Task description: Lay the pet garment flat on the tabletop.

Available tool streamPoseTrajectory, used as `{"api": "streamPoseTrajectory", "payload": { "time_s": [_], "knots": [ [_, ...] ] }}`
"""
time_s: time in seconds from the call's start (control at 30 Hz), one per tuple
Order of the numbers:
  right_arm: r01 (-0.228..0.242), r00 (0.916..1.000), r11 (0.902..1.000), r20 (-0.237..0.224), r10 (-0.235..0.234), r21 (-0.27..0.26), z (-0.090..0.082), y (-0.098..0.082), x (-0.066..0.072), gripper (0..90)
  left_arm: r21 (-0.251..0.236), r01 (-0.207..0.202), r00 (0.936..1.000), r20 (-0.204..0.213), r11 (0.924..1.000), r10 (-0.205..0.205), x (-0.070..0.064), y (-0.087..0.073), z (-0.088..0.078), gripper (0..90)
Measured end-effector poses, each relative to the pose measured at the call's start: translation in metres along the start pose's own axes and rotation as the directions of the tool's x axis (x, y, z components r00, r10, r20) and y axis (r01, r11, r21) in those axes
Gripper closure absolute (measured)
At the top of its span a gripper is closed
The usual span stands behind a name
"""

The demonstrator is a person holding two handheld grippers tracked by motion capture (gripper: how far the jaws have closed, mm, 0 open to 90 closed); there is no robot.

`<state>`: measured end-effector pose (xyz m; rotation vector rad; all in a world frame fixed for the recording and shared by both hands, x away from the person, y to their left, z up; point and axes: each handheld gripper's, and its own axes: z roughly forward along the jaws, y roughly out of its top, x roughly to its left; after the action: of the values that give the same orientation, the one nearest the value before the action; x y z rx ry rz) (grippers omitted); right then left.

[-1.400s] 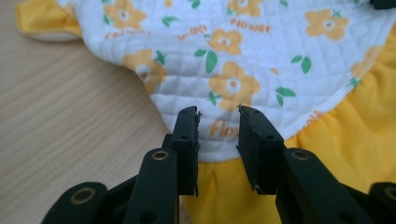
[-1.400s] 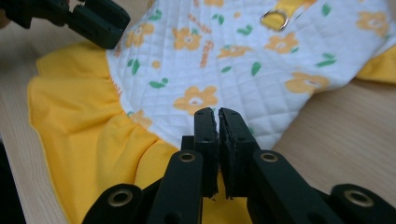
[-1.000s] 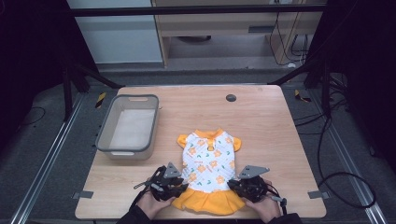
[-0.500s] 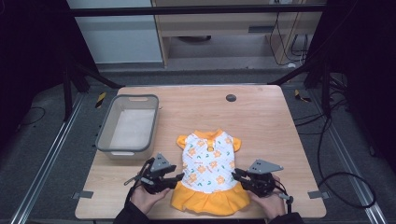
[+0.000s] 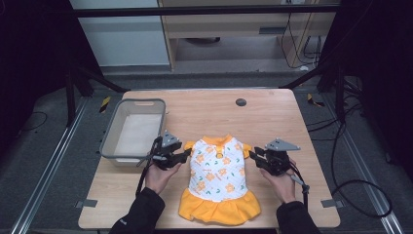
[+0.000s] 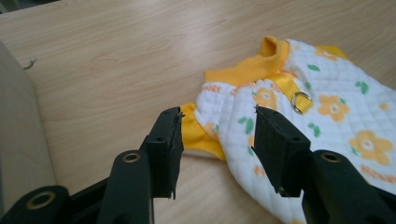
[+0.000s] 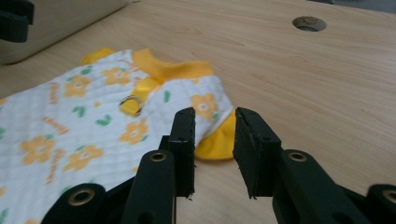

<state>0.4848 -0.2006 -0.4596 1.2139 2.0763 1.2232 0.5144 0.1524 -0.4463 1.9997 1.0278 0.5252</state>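
Observation:
A small white dress (image 5: 217, 171) with orange flowers, an orange collar and an orange skirt hem lies flat on the wooden table. My left gripper (image 5: 186, 154) sits at its left sleeve, jaws open, and the sleeve (image 6: 198, 130) lies just ahead between them. At the opposite sleeve my right gripper (image 5: 253, 158) is open too, with the orange cuff (image 7: 219, 140) just past its fingertips. A metal ring (image 6: 302, 100) hangs on the orange strap below the collar. Neither gripper holds anything.
A grey plastic bin (image 5: 135, 128) stands on the table's left side, close beside my left hand. A round cable hole (image 5: 240, 102) sits in the far middle of the table top (image 5: 272, 122). Bare wood lies beyond the dress.
Both grippers have moved away from the skirt hem near the front edge, going forward along the dress's sides to its sleeves. The dress has stayed flat.

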Motion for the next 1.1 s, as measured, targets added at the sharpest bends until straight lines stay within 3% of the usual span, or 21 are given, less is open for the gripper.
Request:
{"api": "streamPoseTrajectory", "payload": {
  "time_s": [0.13,0.23,0.4,0.53,0.63,0.77,0.9,1.03,1.1],
  "knots": [
    [-0.024,0.9991,0.9988,0.035,0.023,0.042,0.025,0.003,-0.011,67.8,0.042,0.034,0.9990,-0.029,0.9985,-0.033,0.008,0.005,0.026,51.5],
    [-0.018,0.9987,0.9968,0.050,0.014,0.078,0.046,0.001,-0.017,64.8,0.086,0.034,0.9978,-0.060,0.9957,-0.029,0.011,0.001,0.044,50.9],
    [-0.008,0.9982,0.9913,0.060,0.000,0.132,0.067,-0.004,-0.021,63.2,0.130,0.063,0.9976,-0.037,0.9895,-0.058,0.016,-0.011,0.065,49.3],
    [-0.018,0.9987,0.9900,0.050,0.011,0.140,0.074,-0.008,-0.024,63.4,0.135,0.046,0.9985,-0.035,0.9898,-0.042,0.014,-0.012,0.067,50.9],
    [-0.031,0.9985,0.9899,0.050,0.024,0.138,0.076,-0.009,-0.024,65.8,0.130,0.065,0.9977,-0.028,0.9894,-0.062,0.012,-0.014,0.068,55.0],
    [-0.050,0.9983,0.9897,0.036,0.046,0.134,0.078,-0.009,-0.020,84.6,0.102,0.077,0.9970,-0.014,0.9919,-0.076,0.008,-0.017,0.067,69.9],
    [-0.020,0.9988,0.9883,0.047,0.013,0.151,0.079,-0.006,-0.014,88.9,0.120,0.036,0.9982,-0.053,0.9921,-0.030,0.004,-0.015,0.067,84.6],
    [-0.028,0.9977,0.9935,0.064,0.021,0.111,0.081,0.001,-0.021,89.1,0.114,0.011,0.9945,-0.105,0.9934,0.001,0.010,-0.005,0.070,85.6],
    [-0.015,0.9941,0.9975,0.108,0.007,0.070,0.084,0.007,-0.028,89.0,0.115,0.036,0.9920,-0.124,0.9927,-0.021,0.017,0.001,0.073,85.5]
  ]
}}
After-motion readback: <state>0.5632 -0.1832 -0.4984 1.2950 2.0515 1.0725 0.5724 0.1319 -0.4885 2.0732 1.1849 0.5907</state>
